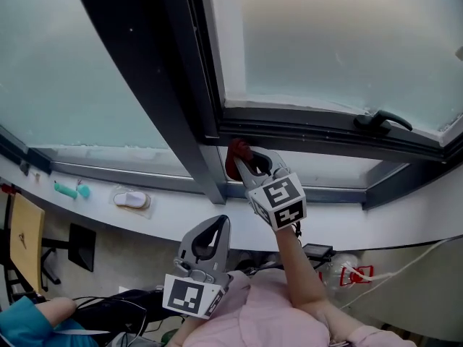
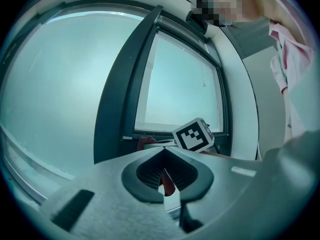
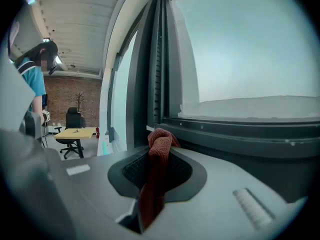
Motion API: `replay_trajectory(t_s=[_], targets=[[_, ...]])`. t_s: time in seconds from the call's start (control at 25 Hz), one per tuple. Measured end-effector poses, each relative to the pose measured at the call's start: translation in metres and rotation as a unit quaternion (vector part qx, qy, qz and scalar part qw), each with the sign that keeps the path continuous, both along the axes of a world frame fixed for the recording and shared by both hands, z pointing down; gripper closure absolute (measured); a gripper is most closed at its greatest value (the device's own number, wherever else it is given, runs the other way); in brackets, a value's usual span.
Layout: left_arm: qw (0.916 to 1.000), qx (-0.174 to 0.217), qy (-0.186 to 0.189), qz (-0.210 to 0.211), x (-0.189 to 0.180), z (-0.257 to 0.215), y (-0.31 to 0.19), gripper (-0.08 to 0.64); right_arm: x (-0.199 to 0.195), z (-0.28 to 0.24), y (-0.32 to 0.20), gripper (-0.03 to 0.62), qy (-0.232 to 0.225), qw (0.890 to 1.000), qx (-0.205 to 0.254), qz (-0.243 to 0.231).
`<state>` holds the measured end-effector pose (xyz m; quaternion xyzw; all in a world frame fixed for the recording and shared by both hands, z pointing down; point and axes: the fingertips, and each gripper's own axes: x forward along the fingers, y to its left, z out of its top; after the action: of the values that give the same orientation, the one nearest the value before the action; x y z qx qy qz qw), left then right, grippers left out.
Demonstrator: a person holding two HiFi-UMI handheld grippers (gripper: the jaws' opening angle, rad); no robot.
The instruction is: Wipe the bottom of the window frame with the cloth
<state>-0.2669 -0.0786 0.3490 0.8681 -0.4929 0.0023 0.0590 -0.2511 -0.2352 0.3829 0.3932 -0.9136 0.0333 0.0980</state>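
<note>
1. Cloth (image 3: 159, 151), red: pinched between the jaws of the right gripper (image 1: 244, 159), its bunched end at the bottom rail of the window frame (image 1: 311, 130), by the left corner.
2. Left gripper (image 1: 219, 224): jaws together, nothing held; at 7 o'clock from the right gripper, well below the frame.
3. Window handle (image 1: 382, 119): at 3 o'clock from the cloth, on the same rail.

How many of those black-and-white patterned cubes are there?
2. One marker cube sits on the right gripper, which holds the red cloth at the window frame; the other on the left gripper, lower down.
</note>
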Motion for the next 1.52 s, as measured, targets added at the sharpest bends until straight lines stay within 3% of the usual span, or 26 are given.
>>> replay_trajectory(t_s=[0.16, 0.32, 0.72, 1.52], targets=[[0.9998, -0.002, -0.003, -0.022, -0.022, 0.001, -0.001, 0.56, -0.037, 0.007, -0.005, 0.534, -0.008, 1.0, -0.008, -0.026], [0.9994, -0.003, -0.005, -0.036, -0.036, 0.001, -0.003, 0.56, -0.053, 0.01, -0.018, 0.534, -0.035, 0.999, -0.015, -0.022], [0.9984, 0.004, -0.009, -0.056, -0.051, -0.003, -0.005, 0.56, -0.054, 0.014, -0.036, 0.535, -0.034, 0.999, -0.009, -0.01], [0.999, 0.014, -0.016, -0.04, -0.03, -0.009, -0.003, 0.56, -0.028, 0.009, -0.033, 0.537, -0.022, 1.0, 0.013, -0.011]])
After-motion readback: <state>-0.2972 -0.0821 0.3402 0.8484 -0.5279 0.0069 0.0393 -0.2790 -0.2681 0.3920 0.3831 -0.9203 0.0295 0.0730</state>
